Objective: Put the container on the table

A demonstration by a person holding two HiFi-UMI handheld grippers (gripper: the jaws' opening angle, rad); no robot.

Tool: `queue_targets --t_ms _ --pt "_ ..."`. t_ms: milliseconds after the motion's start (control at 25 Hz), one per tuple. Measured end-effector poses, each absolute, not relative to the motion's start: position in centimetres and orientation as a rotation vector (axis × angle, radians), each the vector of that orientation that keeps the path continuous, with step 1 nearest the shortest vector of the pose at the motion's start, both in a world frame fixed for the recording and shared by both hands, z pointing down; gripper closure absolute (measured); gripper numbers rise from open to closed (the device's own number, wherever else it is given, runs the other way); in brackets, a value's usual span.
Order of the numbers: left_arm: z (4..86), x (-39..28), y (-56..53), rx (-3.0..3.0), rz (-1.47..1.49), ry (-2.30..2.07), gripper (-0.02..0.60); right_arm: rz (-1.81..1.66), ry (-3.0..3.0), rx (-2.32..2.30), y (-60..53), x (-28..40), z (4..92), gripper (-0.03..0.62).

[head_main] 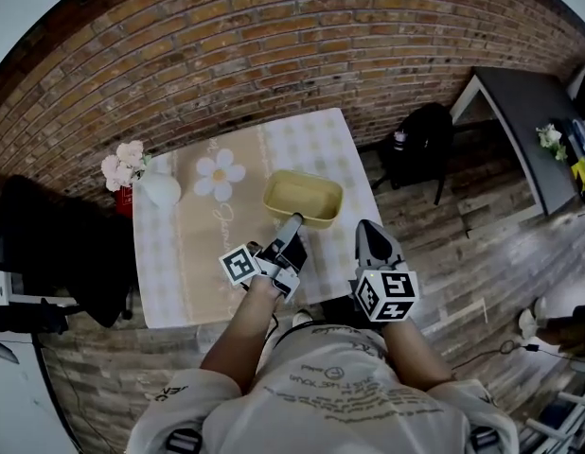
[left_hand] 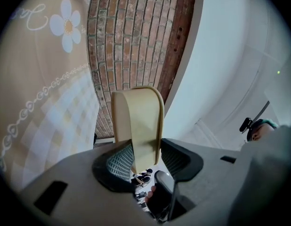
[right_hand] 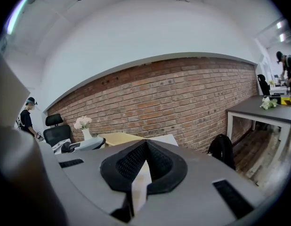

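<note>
The container (head_main: 303, 198) is over the far right part of the table (head_main: 179, 263), its long side crosswise to me. My left gripper (head_main: 291, 227) is clamped on its near wall. My right gripper (head_main: 373, 239), jaws together and empty, waits near the table's edge. I can't tell whether the container's base touches the table.

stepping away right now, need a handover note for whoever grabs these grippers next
Left gripper: shut on the near wall of the yellow container.
Right gripper: jaws together, holding nothing.
Container: over the table, right half; can't tell if it rests on the table yet.
Done: container picked up and carried over the table.
Left: set it down, release.
</note>
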State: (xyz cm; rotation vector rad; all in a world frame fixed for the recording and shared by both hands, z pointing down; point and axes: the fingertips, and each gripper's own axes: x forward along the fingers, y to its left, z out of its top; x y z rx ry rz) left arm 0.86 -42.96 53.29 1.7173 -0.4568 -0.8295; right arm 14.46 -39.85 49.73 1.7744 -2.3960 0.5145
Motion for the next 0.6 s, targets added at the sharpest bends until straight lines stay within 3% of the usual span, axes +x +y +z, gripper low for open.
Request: queue_targets --t_ms 600 --pt "62.0 5.2 -49.7 1.658 -0.661 -0.408 0.396 0.578 -2.297 1.775 -46.0 18.5 53.0 0.592"
